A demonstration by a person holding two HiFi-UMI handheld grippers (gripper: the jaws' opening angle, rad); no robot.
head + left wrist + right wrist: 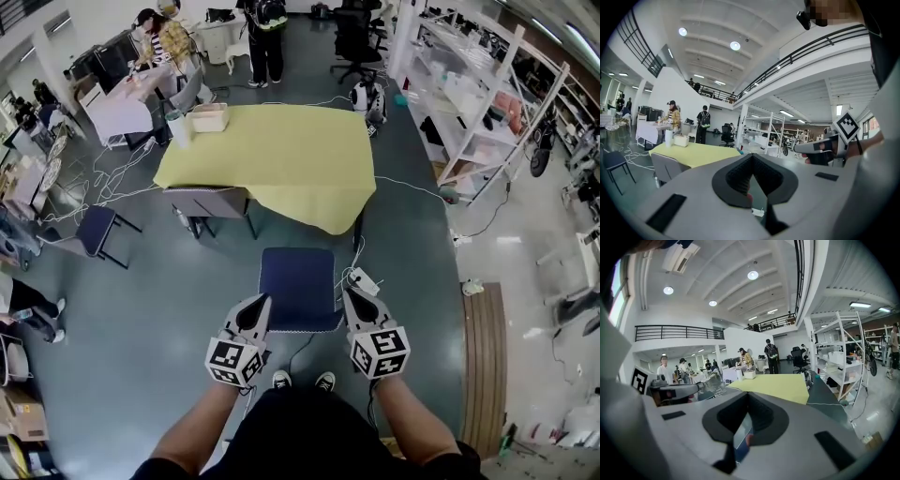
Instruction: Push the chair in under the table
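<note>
Blue padded chair just short of yellow-clothed counter, backrest away from it. White power strip on floor off counter's near corner. Left tool, right tool: jaws together, empty.

The chair and yellow table are viewed steeply downward from head height. Near-level views are taken along the left gripper and right gripper; the table is shared by all.

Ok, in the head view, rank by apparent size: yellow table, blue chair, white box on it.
1. yellow table, plainly largest.
2. blue chair, helped by being nearer the camera.
3. white box, smallest, at the table's far edge.
</note>
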